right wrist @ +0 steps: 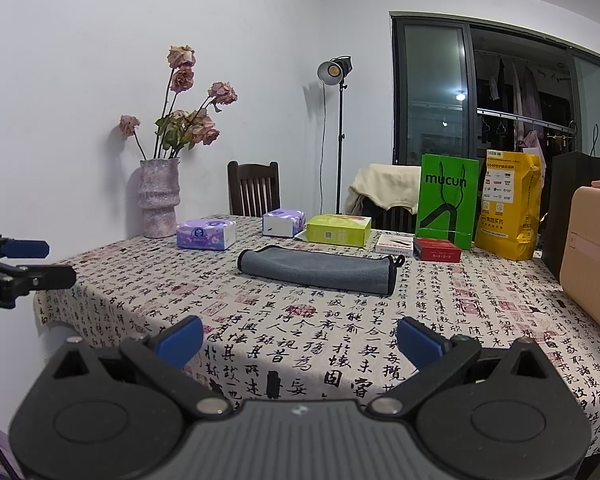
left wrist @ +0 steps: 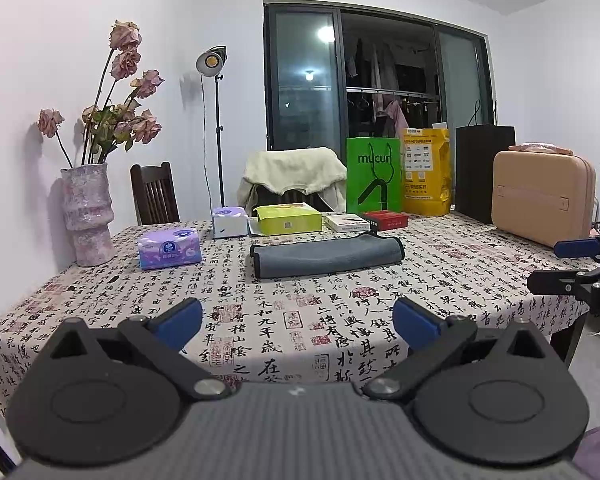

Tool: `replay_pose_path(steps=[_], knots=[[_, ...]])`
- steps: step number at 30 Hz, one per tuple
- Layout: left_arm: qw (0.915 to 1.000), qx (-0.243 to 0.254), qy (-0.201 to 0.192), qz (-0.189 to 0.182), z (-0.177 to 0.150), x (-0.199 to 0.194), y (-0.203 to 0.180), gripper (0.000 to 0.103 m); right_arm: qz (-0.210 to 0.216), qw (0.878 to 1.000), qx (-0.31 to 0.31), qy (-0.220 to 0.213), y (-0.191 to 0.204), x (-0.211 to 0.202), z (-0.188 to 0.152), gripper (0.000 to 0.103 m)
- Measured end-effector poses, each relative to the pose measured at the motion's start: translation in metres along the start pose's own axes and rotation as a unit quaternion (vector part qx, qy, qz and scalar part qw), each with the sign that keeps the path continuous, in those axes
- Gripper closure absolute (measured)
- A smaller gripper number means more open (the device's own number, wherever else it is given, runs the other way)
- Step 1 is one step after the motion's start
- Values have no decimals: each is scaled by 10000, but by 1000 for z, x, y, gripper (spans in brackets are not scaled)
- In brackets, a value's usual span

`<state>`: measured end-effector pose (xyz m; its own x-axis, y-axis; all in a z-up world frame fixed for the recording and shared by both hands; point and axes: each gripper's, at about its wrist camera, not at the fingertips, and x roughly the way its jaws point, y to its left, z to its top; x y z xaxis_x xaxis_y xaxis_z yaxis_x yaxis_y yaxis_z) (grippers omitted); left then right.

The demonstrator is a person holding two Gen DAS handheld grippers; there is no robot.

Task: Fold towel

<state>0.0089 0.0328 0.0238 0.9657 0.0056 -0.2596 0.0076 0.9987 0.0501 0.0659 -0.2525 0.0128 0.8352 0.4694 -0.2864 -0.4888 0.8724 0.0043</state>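
The grey towel [left wrist: 326, 258] is seen lying flat on the table [left wrist: 100, 300], long side running left to right, well ahead of the left gripper [left wrist: 298, 322] and right gripper [right wrist: 300, 338], both held wide open and empty, neither clearly nearer.

Both wrist cameras looked forward across the table [left wrist: 440, 280] from above its near edge, well back from the towel [left wrist: 326, 258]. The left view faced the window; the right view angled toward the vase [right wrist: 159, 200]. Both shared the tabletop.
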Motion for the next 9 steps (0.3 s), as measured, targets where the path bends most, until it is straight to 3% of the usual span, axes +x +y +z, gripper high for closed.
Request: replay_pose_path(steps=[9], knots=[[10000,-37,76,0,-3,4,1,0,5,10000,0,9,1,1,-2,0]])
